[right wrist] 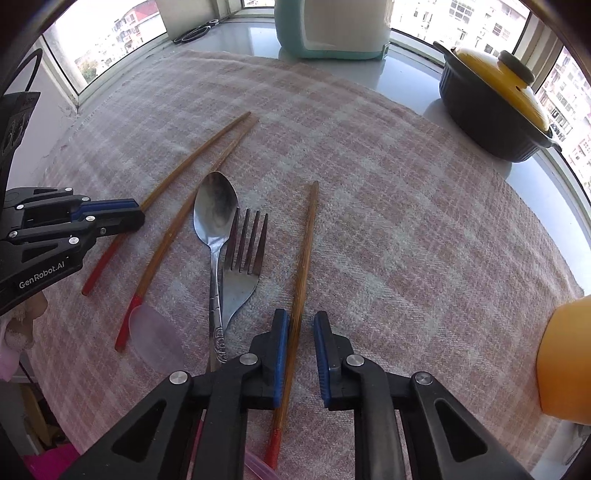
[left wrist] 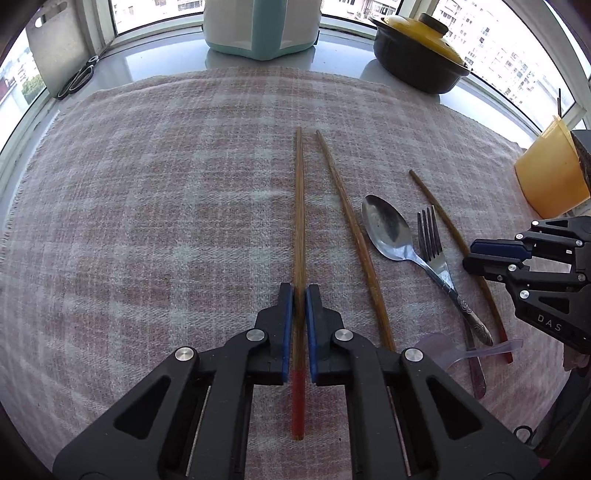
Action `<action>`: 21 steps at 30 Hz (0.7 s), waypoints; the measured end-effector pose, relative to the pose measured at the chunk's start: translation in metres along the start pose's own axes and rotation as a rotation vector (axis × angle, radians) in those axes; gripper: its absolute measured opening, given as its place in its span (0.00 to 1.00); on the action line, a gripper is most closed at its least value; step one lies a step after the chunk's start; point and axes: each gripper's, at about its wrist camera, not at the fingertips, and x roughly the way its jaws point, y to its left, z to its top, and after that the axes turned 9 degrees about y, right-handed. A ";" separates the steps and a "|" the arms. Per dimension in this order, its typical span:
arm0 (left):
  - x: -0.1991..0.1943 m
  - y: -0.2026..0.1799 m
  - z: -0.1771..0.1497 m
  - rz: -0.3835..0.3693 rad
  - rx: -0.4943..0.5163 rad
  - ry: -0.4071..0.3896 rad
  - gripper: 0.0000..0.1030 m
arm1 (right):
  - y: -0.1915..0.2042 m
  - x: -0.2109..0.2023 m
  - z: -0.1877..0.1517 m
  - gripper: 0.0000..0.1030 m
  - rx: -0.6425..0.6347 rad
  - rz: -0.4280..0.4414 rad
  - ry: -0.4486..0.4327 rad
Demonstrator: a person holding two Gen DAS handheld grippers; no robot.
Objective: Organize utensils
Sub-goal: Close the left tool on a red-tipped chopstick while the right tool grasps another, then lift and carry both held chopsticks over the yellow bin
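Note:
My left gripper is shut on a wooden chopstick with a red end that points away over the checked cloth. A second chopstick lies just to its right, then a metal spoon and a fork. In the right wrist view a third chopstick runs between the fingers of my right gripper. It touches the left pad, with a gap to the right pad, so this gripper is open. The fork and spoon lie left of it. The left gripper is at the far left.
A dark pot with a yellow lid and a white and teal appliance stand behind the cloth. An orange container is at the right edge. A clear plastic spoon lies near the chopsticks' red ends. Scissors lie at the back left.

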 end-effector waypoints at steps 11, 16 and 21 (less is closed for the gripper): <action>0.008 -0.014 0.032 0.050 0.060 0.012 0.11 | -0.002 0.006 0.023 0.10 0.001 0.017 0.033; 0.007 0.013 0.036 -0.071 -0.059 0.006 0.04 | -0.007 0.005 0.021 0.04 0.025 0.044 0.022; -0.007 0.033 0.024 -0.105 -0.135 -0.040 0.04 | -0.022 -0.003 0.009 0.04 0.099 0.073 -0.027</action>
